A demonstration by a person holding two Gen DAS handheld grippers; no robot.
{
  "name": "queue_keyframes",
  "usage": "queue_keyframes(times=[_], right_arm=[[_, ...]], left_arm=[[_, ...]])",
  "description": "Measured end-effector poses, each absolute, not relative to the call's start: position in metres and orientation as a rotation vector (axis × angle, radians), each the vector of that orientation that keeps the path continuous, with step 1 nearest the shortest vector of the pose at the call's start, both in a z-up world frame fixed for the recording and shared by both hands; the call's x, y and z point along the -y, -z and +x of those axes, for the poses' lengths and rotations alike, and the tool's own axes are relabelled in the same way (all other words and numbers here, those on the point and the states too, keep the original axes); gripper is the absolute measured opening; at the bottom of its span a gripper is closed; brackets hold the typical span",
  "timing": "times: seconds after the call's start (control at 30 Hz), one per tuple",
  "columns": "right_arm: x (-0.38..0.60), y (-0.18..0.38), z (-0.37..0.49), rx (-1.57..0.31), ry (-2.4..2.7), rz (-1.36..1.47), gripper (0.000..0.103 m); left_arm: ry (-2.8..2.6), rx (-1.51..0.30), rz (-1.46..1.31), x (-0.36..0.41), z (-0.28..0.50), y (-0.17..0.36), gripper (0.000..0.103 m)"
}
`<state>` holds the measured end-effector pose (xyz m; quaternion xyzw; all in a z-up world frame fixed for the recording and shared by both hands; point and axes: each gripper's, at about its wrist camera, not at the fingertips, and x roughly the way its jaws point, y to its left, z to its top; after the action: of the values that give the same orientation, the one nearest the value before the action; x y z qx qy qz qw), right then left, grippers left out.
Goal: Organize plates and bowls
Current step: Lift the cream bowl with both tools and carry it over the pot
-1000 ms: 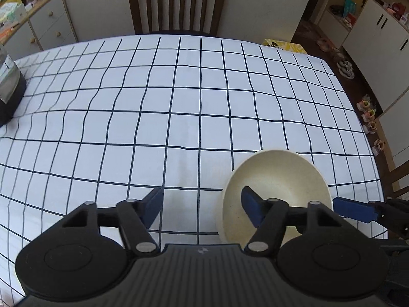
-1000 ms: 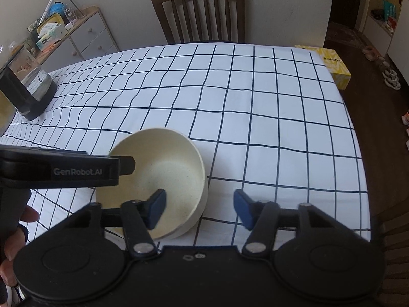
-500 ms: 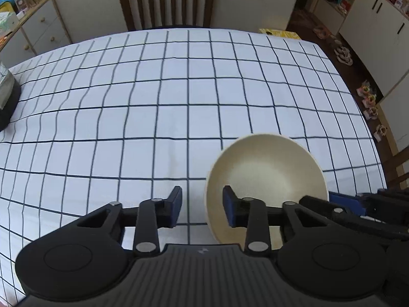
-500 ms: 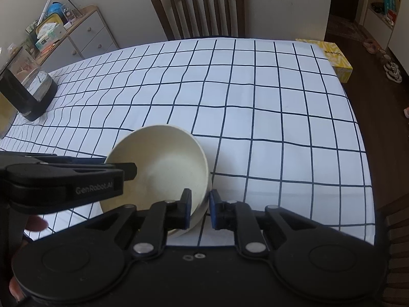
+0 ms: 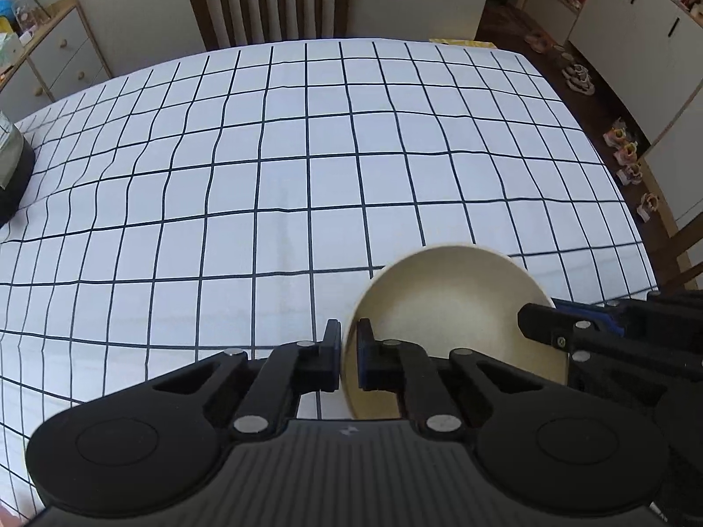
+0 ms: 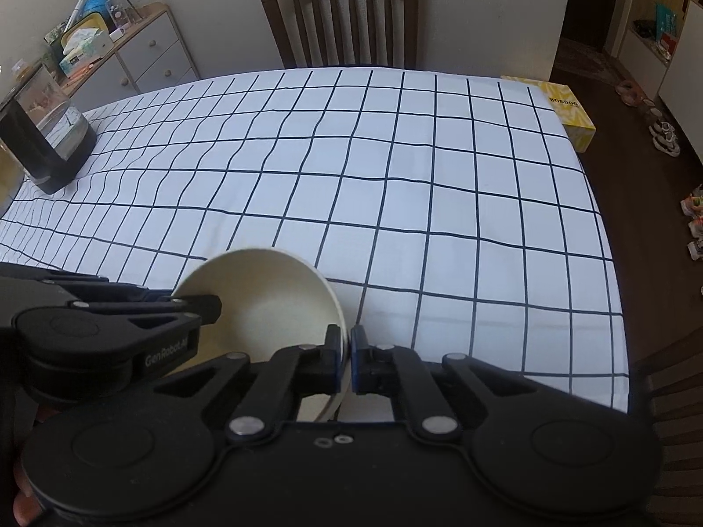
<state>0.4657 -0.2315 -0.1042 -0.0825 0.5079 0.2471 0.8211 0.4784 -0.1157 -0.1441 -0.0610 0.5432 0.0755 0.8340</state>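
A cream bowl (image 5: 448,307) sits over a white tablecloth (image 5: 285,167) with a dark grid pattern.

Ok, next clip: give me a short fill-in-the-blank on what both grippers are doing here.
1. Both grippers are shut on the rim of one cream ____.
2. The left gripper pinches the bowl on its ____ side.
3. The right gripper pinches the bowl's ____ side.
4. The tablecloth is white with dark ____ lines.

Missing words: bowl; left; right; grid
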Motion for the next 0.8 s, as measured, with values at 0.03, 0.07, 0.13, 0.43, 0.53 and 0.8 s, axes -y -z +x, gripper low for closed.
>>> queue_keyframes(times=[0.03,0.07,0.13,0.43,0.53,0.8], right_arm=[[0.232,0.103,0.464,-1.078,-0.523,-0.179,0.004],[0.231,0.101,0.462,-1.075,-0.522,-0.182,0.004],[0.232,0.097,0.458,-1.070,-0.518,-0.181,0.004],[0.240,0.061,0.433,-1.020,-0.504,-0.171,0.004],[0.243,0.046,0.418,-1.000,-0.494,-0.175,0.004],[0.255,0.006,0.372,-0.956,-0.461,-0.168,0.004]], left_arm=[[-0.157,-1.148,-0.125,0.116,0.476,0.142,0.006],[-0.153,-1.145,-0.122,0.117,0.474,0.140,0.006],[-0.145,-1.138,-0.121,0.117,0.468,0.134,0.006],[-0.103,-1.084,-0.106,0.118,0.436,0.088,0.006],[-0.087,-1.065,-0.092,0.122,0.419,0.070,0.006],[-0.027,-1.027,-0.053,0.136,0.368,0.026,0.006]])
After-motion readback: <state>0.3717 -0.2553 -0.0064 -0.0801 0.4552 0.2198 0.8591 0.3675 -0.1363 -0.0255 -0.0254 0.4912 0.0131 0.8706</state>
